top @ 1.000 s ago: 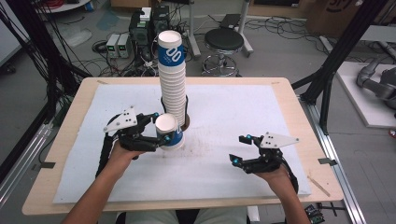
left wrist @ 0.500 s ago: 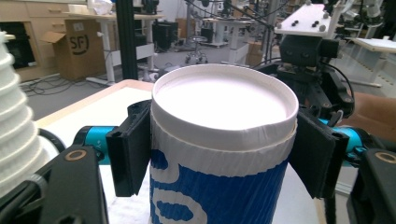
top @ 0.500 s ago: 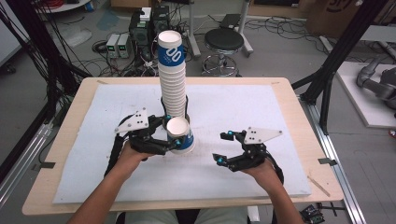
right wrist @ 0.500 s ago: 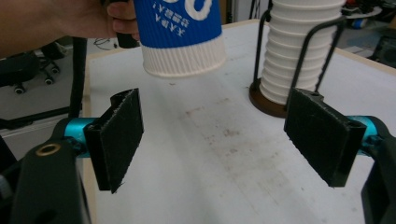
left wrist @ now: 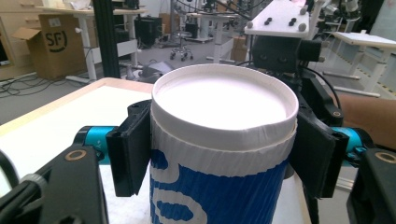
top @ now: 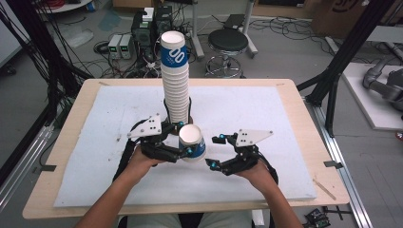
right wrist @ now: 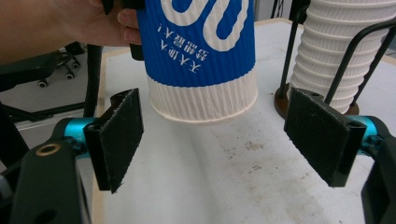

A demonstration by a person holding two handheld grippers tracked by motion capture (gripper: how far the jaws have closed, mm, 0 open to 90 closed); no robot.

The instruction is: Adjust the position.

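Your left gripper (top: pixel 187 151) clasps one cup (top: pixel 192 141) clear of the stack (top: pixel 175 78); right gripper (top: pixel 215 151) gapes; handover probably remains.

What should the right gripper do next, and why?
Probably ease the right gripper forward until its open jaws bracket the base of the blue-and-white ribbed paper cup. The left gripper is clamped just under the cup's rim, holding it off the white mat, and the cup's bottom hangs just ahead of the right jaws.
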